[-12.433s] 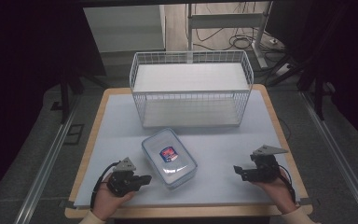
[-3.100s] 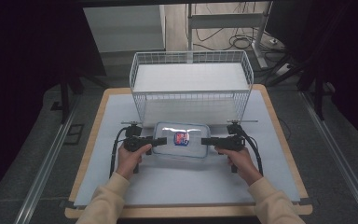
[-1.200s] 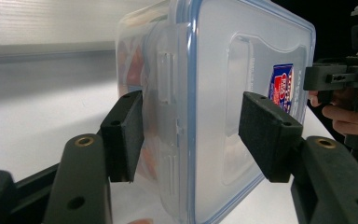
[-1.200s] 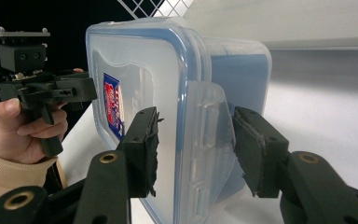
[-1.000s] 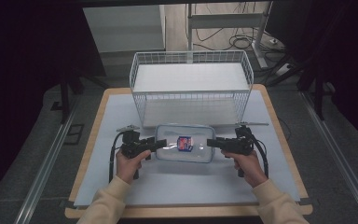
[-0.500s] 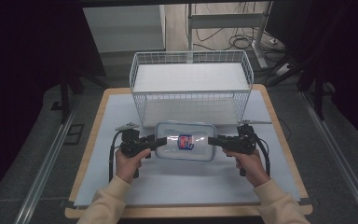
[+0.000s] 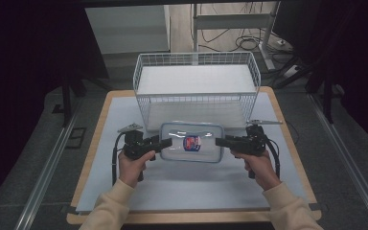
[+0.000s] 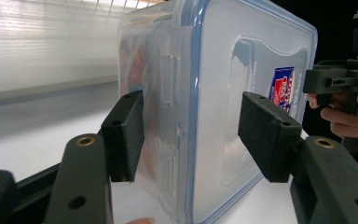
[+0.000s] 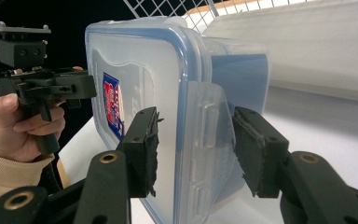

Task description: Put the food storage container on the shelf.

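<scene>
High view: clear lidded container (image 7: 191,143) held off white mat (image 7: 191,187) between my two grippers, just in front of wire basket (image 7: 196,86); red-blue label faces up. Left gripper (image 7: 164,143) bites container's left end; left gripper view shows pads (image 8: 127,135) straddling side latch, one under base, one over lid. Right gripper (image 7: 219,141) clamped on opposite end, pads (image 9: 144,149) pressing latch flap both sides. Container roughly level
</scene>
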The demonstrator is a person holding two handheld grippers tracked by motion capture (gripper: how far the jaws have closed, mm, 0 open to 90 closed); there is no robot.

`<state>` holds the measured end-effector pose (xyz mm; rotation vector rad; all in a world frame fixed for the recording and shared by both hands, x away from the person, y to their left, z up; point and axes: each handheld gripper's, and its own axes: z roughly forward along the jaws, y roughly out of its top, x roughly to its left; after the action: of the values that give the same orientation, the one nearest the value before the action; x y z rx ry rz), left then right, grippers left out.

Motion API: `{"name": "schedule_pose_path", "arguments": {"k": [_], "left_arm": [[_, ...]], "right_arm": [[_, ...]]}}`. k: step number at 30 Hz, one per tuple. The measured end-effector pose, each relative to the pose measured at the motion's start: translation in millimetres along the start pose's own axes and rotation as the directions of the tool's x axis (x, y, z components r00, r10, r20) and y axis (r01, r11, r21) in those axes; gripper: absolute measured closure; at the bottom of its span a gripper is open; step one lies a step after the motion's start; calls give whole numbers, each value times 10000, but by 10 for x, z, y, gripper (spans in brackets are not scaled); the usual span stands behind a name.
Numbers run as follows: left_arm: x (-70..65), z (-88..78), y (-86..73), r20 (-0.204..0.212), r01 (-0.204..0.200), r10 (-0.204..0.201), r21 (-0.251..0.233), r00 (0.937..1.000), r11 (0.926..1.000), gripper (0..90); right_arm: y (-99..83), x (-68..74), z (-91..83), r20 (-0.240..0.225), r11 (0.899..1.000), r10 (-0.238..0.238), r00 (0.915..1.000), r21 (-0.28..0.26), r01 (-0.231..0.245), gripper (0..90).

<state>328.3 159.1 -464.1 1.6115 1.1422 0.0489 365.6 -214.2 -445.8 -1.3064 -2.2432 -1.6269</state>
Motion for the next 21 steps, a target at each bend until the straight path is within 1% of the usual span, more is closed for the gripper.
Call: {"name": "schedule_pose_path", "arguments": {"k": [4,9,13,15,18,21], "left_arm": [[-37,-27,50,-33,-138,138,-113,9999,9998,424],[-88,-50,111,27,-175,176,-239,9998,9996,424],[-125,-73,170,112,-189,192,-291,9998,9994,424],[-146,-84,199,131,-174,178,-321,9998,9993,424],[-186,-107,269,93,-231,235,-388,9997,9990,422],[-227,-128,340,81,-276,280,-487,9996,9984,420]], "right_arm": [[49,28,-26,1,9999,-130,9999,-82,130,515],[128,82,-85,29,9997,-229,9997,-117,229,515],[200,139,-134,140,9987,-475,9988,-176,478,515],[238,170,-160,167,9984,-524,9985,-192,527,515],[300,209,-192,208,9978,-626,9978,-216,630,515],[364,234,-219,183,9977,-613,9980,-279,618,515]]}}
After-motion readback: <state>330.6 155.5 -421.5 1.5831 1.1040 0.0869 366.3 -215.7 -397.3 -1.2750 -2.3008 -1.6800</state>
